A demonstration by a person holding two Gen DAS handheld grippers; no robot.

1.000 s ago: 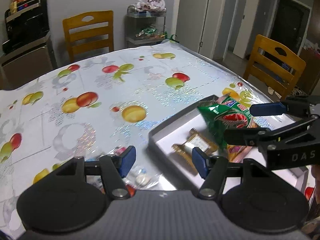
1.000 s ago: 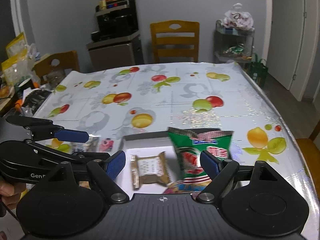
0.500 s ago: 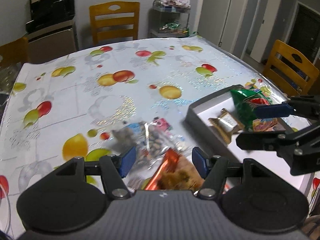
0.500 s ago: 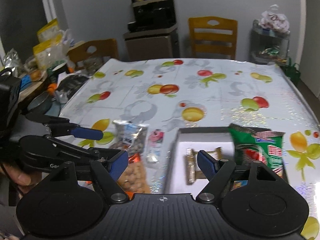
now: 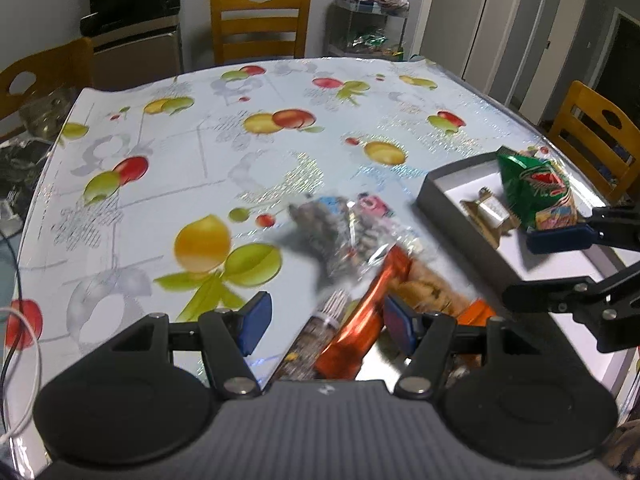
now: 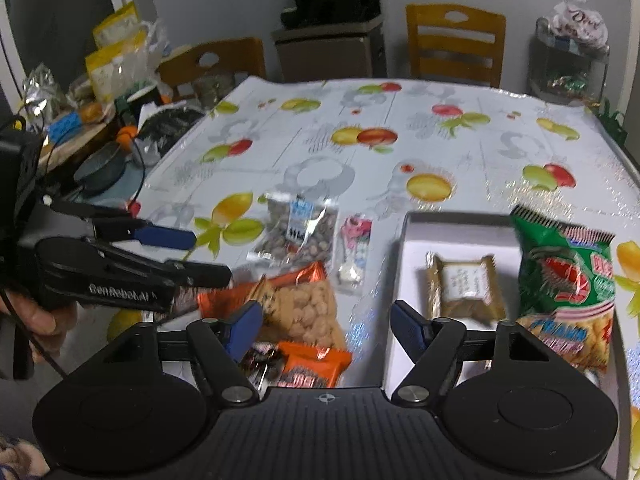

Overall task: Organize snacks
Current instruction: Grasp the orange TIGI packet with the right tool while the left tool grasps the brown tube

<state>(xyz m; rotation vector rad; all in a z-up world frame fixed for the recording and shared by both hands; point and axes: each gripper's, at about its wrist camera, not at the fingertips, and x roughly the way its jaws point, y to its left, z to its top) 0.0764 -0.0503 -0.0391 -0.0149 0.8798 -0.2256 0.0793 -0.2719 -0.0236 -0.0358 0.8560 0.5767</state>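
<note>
A grey tray (image 6: 412, 220) with a white floor holds a green snack bag (image 6: 568, 268), a gold wrapped bar (image 6: 464, 284) and a yellow-orange bag (image 6: 568, 340). Left of it on the table lie a clear bag of nuts (image 6: 296, 232), a small pink candy packet (image 6: 356, 248), an orange bag of peanuts (image 6: 304, 308) and a small orange packet (image 6: 312, 368). My right gripper (image 6: 326, 328) is open and empty above the gap between pile and tray. My left gripper (image 5: 326, 320) is open and empty over the orange bag (image 5: 360, 320). The tray (image 5: 444, 196) shows right of it.
The table (image 5: 200, 152) has a fruit-print cloth. Wooden chairs (image 5: 260, 24) stand at its far side, left and right. A cluttered side table (image 6: 80, 120) with bags and a pan stands to the left. A white cable (image 5: 24, 336) lies at the left edge.
Both grippers have swung left, away from the tray and toward the loose pile of snacks. Both stay open and empty.
</note>
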